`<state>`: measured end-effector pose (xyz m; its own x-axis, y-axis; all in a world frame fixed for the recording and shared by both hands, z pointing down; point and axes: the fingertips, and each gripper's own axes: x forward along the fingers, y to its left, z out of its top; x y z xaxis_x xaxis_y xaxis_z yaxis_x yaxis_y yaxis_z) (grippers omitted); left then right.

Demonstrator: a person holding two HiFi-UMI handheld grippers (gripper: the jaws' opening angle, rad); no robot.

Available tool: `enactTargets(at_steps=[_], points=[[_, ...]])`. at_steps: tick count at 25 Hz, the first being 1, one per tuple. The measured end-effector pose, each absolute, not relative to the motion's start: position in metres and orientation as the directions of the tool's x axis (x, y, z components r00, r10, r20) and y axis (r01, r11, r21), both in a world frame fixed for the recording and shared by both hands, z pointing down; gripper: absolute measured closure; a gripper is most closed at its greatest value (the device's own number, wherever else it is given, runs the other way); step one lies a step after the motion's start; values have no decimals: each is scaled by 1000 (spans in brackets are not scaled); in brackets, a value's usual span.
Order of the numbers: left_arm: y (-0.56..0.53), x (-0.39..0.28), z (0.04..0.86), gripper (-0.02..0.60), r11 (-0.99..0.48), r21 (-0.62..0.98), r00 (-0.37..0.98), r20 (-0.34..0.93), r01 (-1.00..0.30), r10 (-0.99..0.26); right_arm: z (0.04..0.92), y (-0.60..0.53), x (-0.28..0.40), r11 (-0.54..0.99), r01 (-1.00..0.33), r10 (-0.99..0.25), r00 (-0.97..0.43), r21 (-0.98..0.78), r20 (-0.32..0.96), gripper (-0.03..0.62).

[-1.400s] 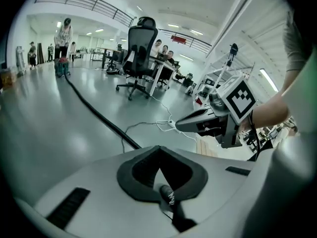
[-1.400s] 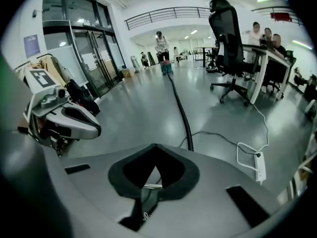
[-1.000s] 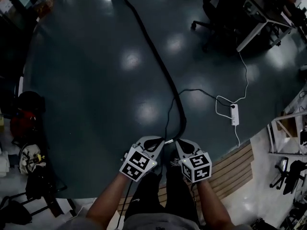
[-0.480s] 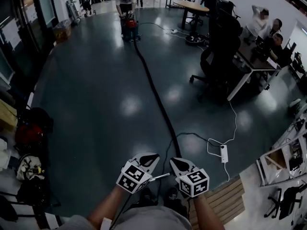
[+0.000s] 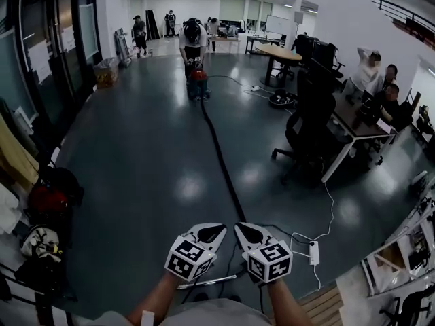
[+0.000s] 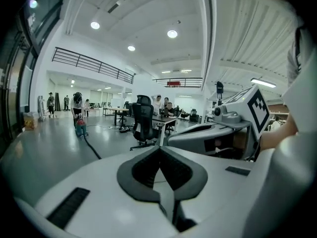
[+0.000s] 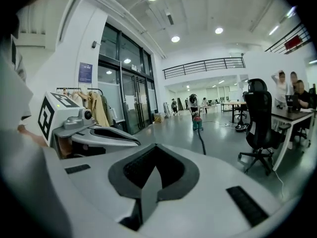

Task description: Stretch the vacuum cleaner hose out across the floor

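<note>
Dark, glossy floor (image 5: 136,168) fills this open office hall, and we take the red vacuum cleaner (image 5: 198,85) at its far end as our landmark. A person (image 5: 194,36) bends over it. From the vacuum cleaner the black hose (image 5: 221,161) lies on the floor in a long, nearly straight line towards us, its long axis pointing almost at the gap between our two hands. An office chair (image 5: 309,131) and a worktop (image 5: 353,117) with seated people stand to the right of that line. A white power strip (image 5: 313,252) lies at our end, also on its right.

Both claws sit at the end farthest from the vacuum cleaner, held side by side above the floor. The left claw (image 5: 216,231) is clenched with nothing between its pads, and so is the right claw (image 5: 243,232). A pale tube (image 5: 212,280) shows on the floor beneath them; we cannot tell whether it belongs to the hose.

We judge the hose well stretched already. It lies ahead of and below both claws, the right claw marginally nearer its line. Any further pull would mean lowering, opening, and gripping across its axis.
</note>
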<state>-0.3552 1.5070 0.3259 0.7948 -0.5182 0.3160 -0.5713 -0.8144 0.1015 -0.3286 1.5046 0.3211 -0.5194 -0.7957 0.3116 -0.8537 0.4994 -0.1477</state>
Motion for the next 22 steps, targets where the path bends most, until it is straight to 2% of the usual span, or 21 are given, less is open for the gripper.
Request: enactTargets(at_steps=[10, 22], points=[[1509, -334, 275, 572, -801, 17, 779, 243, -599, -577, 275, 1507, -302, 512, -841, -817, -539, -171, 206, 588], [1521, -314, 264, 572, -796, -5, 773, 238, -605, -588, 266, 1515, -286, 519, -836, -817, -546, -175, 183, 588]])
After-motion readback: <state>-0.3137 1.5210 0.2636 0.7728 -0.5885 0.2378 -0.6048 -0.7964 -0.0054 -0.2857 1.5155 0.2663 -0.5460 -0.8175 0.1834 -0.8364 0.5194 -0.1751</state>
